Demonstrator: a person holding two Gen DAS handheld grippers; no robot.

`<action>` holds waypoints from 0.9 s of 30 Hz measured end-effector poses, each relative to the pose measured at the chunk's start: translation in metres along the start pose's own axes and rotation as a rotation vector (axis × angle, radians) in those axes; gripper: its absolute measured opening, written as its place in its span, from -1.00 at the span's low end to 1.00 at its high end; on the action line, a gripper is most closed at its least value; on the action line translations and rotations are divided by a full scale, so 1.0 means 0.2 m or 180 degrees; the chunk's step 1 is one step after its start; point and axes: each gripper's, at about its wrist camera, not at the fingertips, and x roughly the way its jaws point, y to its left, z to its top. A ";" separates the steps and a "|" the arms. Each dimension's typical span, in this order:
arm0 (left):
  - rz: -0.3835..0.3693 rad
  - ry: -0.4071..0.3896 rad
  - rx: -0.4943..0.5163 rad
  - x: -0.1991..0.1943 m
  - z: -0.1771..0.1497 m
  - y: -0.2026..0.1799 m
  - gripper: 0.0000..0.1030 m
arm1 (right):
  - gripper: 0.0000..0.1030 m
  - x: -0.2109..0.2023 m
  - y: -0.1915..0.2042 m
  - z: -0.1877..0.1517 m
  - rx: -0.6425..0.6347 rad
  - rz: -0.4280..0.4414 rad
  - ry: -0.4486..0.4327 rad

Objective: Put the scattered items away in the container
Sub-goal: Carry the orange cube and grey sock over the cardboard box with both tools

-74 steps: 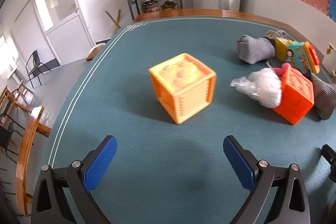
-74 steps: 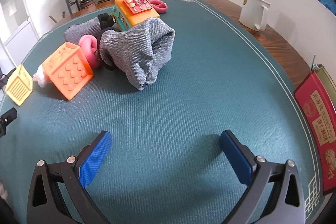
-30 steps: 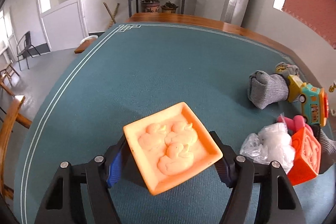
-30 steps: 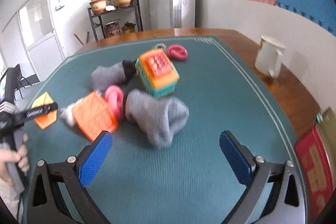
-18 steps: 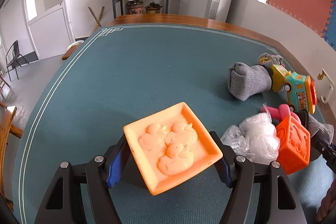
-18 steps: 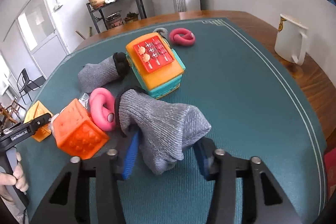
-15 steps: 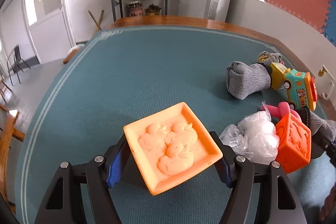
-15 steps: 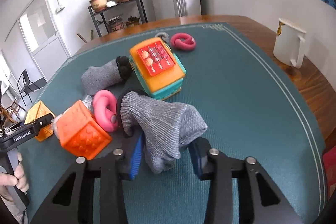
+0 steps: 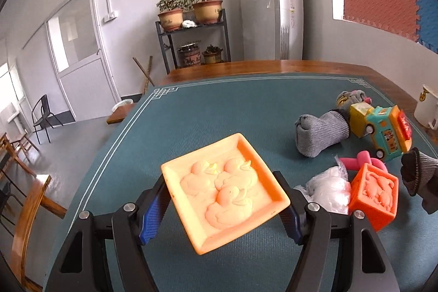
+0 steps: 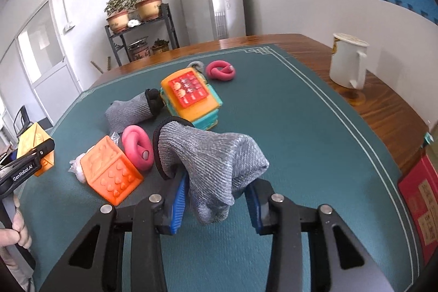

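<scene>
- Gripping a pale orange duck block [image 9: 225, 189], the left tongs [image 9: 223, 212] have their blue pads pressed on two opposite sides of it and hold it clear above the green desk [image 9: 191, 114].
- The block's top face, with three raised ducks, tilts toward the camera.
- The right tongs [image 10: 216, 199] are clamped on a grey knit glove [image 10: 210, 158], its black-edged cuff at the left and the rest drooping between the pads.
- Just left of that glove sit a pink ring [image 10: 137, 148] and a bright orange block [image 10: 111, 173], with a clump of clear plastic wrap [image 9: 327, 192] against the block's far side.
- Behind them a second grey glove [image 10: 128, 111] lies touching a toy bus [image 10: 191, 97] in yellow, teal and orange.
- Another pink ring [image 10: 220, 70] lies past the bus, near the desk's far edge.
- A white mug [image 10: 347, 63] stands on the bare wood border at the right, well apart from the toys.
- A red box [image 10: 421, 207] shows at the right edge of the right wrist view.
- No container can be made out in either view.
</scene>
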 end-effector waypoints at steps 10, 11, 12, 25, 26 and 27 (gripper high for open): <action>-0.0034 -0.0315 0.0147 -0.18 0.03 -0.11 0.42 | -0.18 -0.22 -0.13 -0.03 0.0193 -0.0106 -0.0182; -0.0049 -0.0340 0.0179 -0.20 0.03 -0.13 0.42 | -0.18 -0.25 -0.15 -0.03 0.0218 -0.0122 -0.0216; -0.0072 -0.0358 0.0205 -0.23 0.03 -0.16 0.42 | -0.18 -0.28 -0.17 -0.04 0.0245 -0.0137 -0.0251; -0.0554 -0.0684 0.0651 -0.59 0.07 -0.68 0.42 | -0.18 -0.69 -0.57 -0.11 0.0724 -0.0335 -0.0767; -0.0598 -0.0708 0.0703 -0.62 0.07 -0.74 0.42 | -0.18 -0.73 -0.62 -0.12 0.0766 -0.0379 -0.0821; -0.0641 -0.0732 0.0756 -0.65 0.07 -0.79 0.42 | -0.18 -0.77 -0.66 -0.13 0.0801 -0.0423 -0.0869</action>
